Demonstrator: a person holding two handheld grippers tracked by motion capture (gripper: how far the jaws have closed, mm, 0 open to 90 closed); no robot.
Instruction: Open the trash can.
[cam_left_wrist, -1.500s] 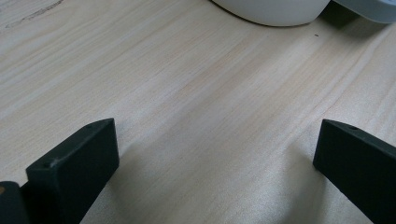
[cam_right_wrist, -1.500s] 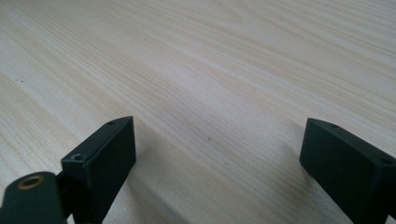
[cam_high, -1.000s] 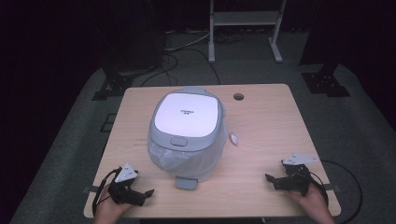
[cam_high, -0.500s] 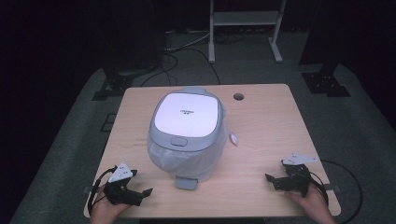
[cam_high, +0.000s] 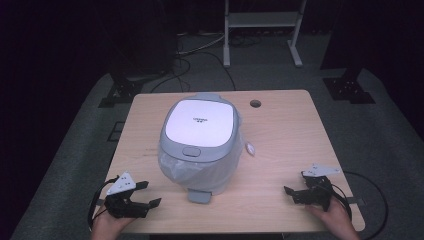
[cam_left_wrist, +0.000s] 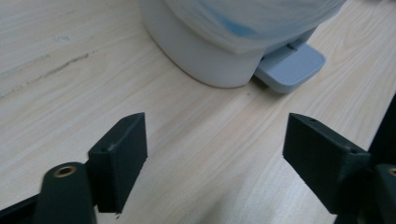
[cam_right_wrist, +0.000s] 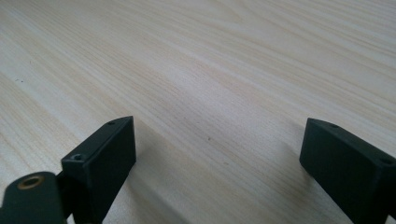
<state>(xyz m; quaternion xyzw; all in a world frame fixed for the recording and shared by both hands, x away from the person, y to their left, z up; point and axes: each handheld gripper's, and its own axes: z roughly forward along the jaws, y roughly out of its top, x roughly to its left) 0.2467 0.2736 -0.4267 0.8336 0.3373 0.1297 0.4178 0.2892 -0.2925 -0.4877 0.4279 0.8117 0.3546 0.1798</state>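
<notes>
A white and grey rice cooker (cam_high: 200, 145) stands mid-table with its lid down and clear plastic film around its body. A grey tab (cam_high: 201, 195) juts from its base toward me. My left gripper (cam_high: 152, 193) hovers near the front left corner and points right, toward the cooker. Its jaws have just been closing, but they stand apart with nothing between them. In the left gripper view, the cooker's base (cam_left_wrist: 210, 60) and tab (cam_left_wrist: 292, 70) lie beyond that gripper (cam_left_wrist: 215, 144). My right gripper (cam_high: 291, 194) is open at the front right, and in its own view bare wood lies under the gripper (cam_right_wrist: 217, 149).
The wooden table (cam_high: 280, 145) has a cable hole (cam_high: 255, 103) at the back right. A small white object (cam_high: 250, 148) lies just right of the cooker. Dark stands and a white frame (cam_high: 260, 25) stand on the floor behind.
My left gripper has risen a little off the table and its jaws have narrowed. The right gripper and the cooker have stayed put.
</notes>
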